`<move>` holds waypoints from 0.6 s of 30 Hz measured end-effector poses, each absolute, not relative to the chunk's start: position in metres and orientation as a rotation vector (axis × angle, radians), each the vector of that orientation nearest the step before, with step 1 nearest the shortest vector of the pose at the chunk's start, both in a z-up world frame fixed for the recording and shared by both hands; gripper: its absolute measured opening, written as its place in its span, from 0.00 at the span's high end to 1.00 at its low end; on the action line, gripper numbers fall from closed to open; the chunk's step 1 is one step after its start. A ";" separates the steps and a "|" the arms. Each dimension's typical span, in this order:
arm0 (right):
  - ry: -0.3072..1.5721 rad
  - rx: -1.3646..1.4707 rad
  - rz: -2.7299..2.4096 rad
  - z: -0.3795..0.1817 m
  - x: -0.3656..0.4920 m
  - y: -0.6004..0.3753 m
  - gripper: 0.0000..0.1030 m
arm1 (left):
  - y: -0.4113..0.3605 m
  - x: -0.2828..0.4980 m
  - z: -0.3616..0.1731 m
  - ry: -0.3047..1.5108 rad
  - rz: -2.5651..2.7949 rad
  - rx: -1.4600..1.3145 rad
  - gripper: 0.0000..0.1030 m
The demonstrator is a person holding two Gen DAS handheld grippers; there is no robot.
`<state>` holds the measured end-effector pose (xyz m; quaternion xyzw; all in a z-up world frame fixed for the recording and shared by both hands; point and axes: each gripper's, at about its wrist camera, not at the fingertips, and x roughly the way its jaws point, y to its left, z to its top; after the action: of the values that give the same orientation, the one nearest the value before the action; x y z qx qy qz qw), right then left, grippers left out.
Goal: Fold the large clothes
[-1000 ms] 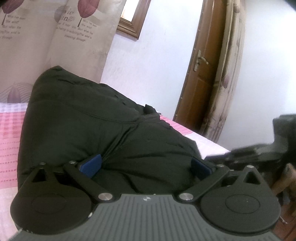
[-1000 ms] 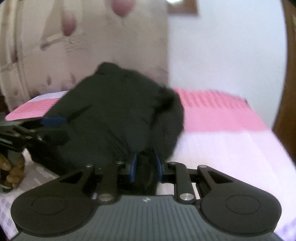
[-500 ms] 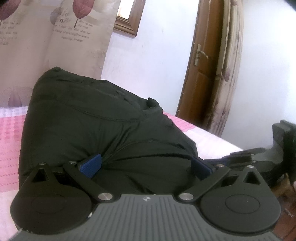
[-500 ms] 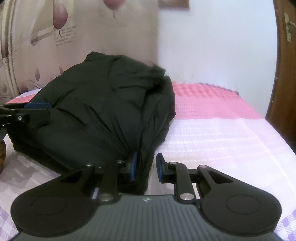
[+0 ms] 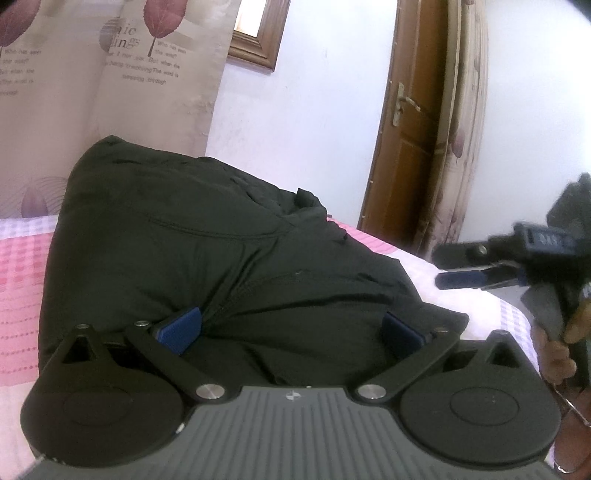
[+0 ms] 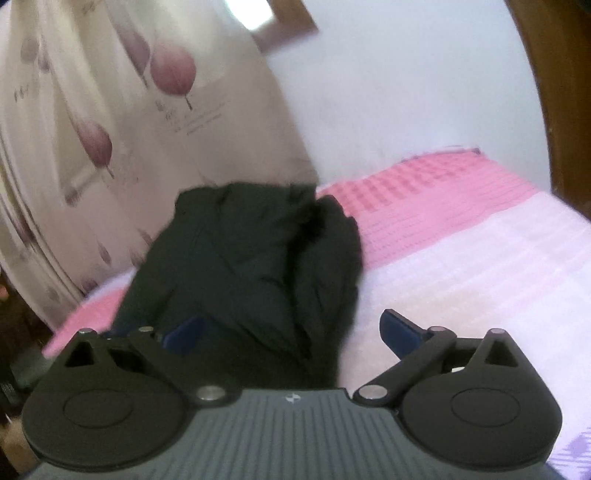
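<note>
Jacket (image 5: 221, 266) shared; only left view shows door (image 5: 402, 155).

black jacket (image 6: 255, 266) bulks left, bedspread (image 6: 461, 280) open right

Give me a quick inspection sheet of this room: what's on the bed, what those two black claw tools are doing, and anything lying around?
Surface: bed with pink and white patterned cover.
Job's things: black jacket bundled on the bed, puffy, not flat.
Clutter: nothing seen.
Grippers: left gripper spread wide, jacket hem between the pads, no squeeze visible; right gripper opening, pads clear of the jacket.
Cables: nothing seen.
Surroundings: leaf-print curtain, wooden door, framed window, white wall.
</note>
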<state>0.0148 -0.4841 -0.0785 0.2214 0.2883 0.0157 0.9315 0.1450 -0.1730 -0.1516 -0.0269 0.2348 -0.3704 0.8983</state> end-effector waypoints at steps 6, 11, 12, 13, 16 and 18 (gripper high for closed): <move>0.690 0.481 0.028 -0.097 0.046 -0.479 0.01 | -0.173 0.145 -0.151 0.487 -0.767 -0.058 0.00; 0.742 0.585 0.104 -0.122 0.059 -0.475 0.00 | -0.173 0.144 -0.151 0.488 -0.765 -0.056 0.00; 0.725 0.597 0.116 -0.125 0.059 -0.474 0.00 | -0.173 0.144 -0.151 0.488 -0.765 -0.056 0.00; 0.717 0.591 0.122 -0.127 0.060 -0.472 0.00 | -0.173 0.144 -0.151 0.489 -0.764 -0.056 0.00; 0.726 0.565 0.143 -0.127 0.067 -0.467 0.00 | -0.174 0.144 -0.150 0.489 -0.760 -0.049 0.00; 0.726 0.559 0.154 -0.129 0.072 -0.467 0.00 | -0.175 0.143 -0.149 0.488 -0.756 -0.045 0.00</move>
<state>0.0721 -0.4673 -0.1287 0.2696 0.3500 0.0744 0.8940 0.1427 -0.1746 -0.1495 -0.0216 0.2359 -0.3652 0.9003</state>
